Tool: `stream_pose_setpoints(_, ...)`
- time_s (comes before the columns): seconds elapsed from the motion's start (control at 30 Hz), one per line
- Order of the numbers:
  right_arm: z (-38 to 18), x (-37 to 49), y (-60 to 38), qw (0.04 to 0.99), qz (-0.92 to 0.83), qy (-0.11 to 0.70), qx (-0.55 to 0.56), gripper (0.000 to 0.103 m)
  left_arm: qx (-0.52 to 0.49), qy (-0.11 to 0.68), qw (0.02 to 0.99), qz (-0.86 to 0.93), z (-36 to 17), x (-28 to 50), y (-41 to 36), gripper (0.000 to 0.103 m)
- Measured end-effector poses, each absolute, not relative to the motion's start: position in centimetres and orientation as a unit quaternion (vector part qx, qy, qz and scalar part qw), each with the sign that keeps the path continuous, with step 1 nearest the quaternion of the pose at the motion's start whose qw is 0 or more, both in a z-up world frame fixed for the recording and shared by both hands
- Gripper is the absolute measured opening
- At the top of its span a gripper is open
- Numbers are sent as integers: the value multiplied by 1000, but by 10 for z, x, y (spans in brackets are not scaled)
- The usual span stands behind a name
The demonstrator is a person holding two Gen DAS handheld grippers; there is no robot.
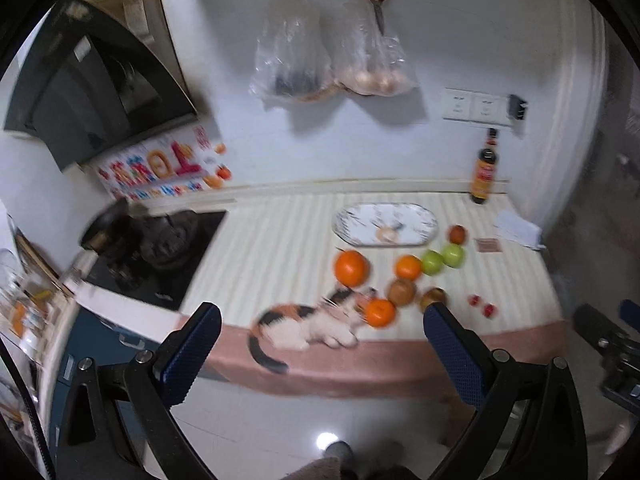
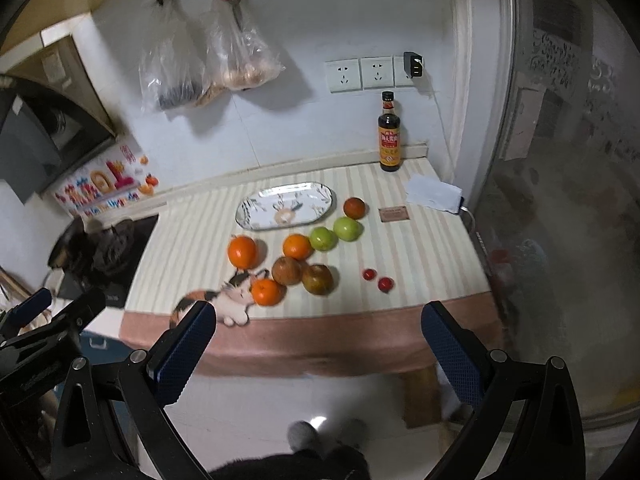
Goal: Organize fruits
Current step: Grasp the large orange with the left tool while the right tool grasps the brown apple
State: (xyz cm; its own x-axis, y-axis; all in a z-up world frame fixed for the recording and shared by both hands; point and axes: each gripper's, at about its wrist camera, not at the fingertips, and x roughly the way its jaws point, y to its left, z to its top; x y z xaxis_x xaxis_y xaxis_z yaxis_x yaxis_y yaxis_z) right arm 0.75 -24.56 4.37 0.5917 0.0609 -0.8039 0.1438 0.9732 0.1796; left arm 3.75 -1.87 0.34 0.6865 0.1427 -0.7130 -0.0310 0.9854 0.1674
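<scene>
Fruit lies on a striped counter cloth (image 2: 420, 248): three oranges (image 2: 242, 252) (image 2: 297, 246) (image 2: 267, 292), two green apples (image 2: 322, 238) (image 2: 348, 228), two brown fruits (image 2: 286, 270) (image 2: 317, 279), a red-brown fruit (image 2: 354, 207) and two small red tomatoes (image 2: 369, 274) (image 2: 385, 283). An oval patterned plate (image 2: 256, 208) lies behind them, with no fruit on it. The oranges (image 1: 351, 268), the apples (image 1: 433, 262) and the plate (image 1: 424, 220) also show in the left wrist view. My left gripper (image 1: 322, 352) and right gripper (image 2: 318, 348) are open and empty, held back from the counter's front edge above the floor.
A printed cat picture (image 2: 224, 300) is on the cloth's front left. A dark sauce bottle (image 2: 389, 136) stands at the back right, a white packet (image 2: 434, 192) and a small card (image 2: 394, 214) near it. A stove with a pan (image 1: 160, 240) is left. Plastic bags (image 1: 332, 60) and scissors hang on the wall.
</scene>
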Motion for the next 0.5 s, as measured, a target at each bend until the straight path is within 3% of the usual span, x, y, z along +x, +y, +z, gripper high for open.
stream_pose_setpoints(0.5, -160, 153, -255, 804, 5, 567, 180, 103, 113, 493, 855, 119, -132, 166, 8, 103)
